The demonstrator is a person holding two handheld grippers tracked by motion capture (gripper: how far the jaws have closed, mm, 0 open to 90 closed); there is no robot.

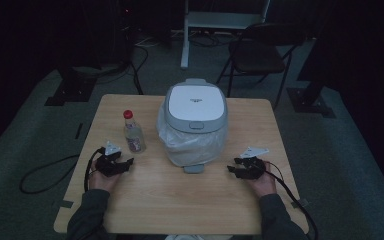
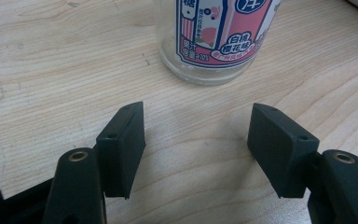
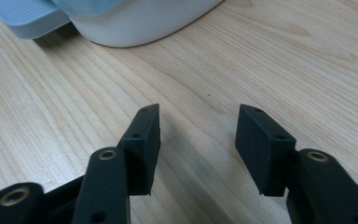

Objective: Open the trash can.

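A white and grey pedal bin (image 1: pixel 195 120) with a plastic liner stands at the middle of the wooden table (image 1: pixel 180 200), its grey foot pedal (image 1: pixel 193 169) facing the person. To its left stands a small clear bottle (image 1: pixel 133 132) with a red cap and pink label. My left gripper (image 1: pixel 128 164) rests on the table just in front of that bottle (image 2: pixel 214 37), open with nothing between its jaws. My right gripper (image 1: pixel 231 170) lies right of the pedal, open and empty too. In the right gripper view the bin's white base (image 3: pixel 140 18) and pale blue pedal (image 3: pixel 28 18) lie ahead.
Beyond the table a dark folding chair (image 1: pixel 260 55) and a white stand (image 1: pixel 225 20) sit on the grey carpet, with cables (image 1: pixel 40 175) trailing on the floor at left. Bare wood lies between the two hands.
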